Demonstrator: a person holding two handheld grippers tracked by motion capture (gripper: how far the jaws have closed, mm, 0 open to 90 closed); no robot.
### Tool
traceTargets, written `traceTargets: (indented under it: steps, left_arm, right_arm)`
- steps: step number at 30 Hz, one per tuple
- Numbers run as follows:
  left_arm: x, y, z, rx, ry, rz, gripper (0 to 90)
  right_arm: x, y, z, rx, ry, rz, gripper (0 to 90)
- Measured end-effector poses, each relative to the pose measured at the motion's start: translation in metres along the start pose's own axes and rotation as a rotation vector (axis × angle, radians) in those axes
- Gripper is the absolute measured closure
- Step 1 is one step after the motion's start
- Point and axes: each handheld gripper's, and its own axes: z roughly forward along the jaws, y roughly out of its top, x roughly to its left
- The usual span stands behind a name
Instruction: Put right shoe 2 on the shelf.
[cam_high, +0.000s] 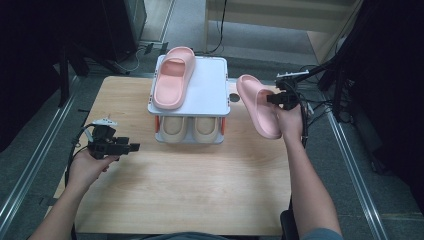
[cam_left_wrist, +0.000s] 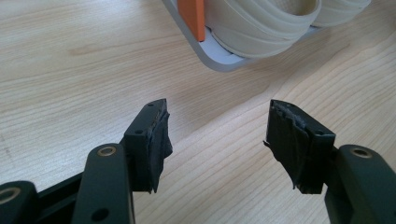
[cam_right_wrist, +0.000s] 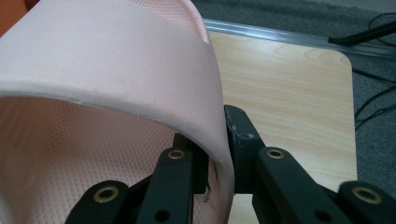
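Right gripper (cam_right_wrist: 217, 154) has its jaws clamped on the strap of a pink foam slipper (cam_high: 260, 105), held just right of the white two-tier shoe rack (cam_high: 210, 95) — looks mid-placement, next onto the top shelf beside its mate (cam_high: 172, 77). Left gripper (cam_left_wrist: 217, 140) idles over the counter, jaws spread, empty.
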Motion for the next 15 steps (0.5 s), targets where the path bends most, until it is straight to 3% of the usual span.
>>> traceTargets:
  steps: [4,15]
  left_arm:
    - [-0.001,0.000,0.001,0.000,-0.002,0.000,39.2]
    - [-0.004,0.002,0.004,0.007,-0.010,0.007,39.2]
  right_arm:
    - [0.004,0.015,-0.012,-0.012,0.010,0.009,81.8]
    - [0.029,0.060,-0.040,-0.037,0.009,-0.047,81.4]
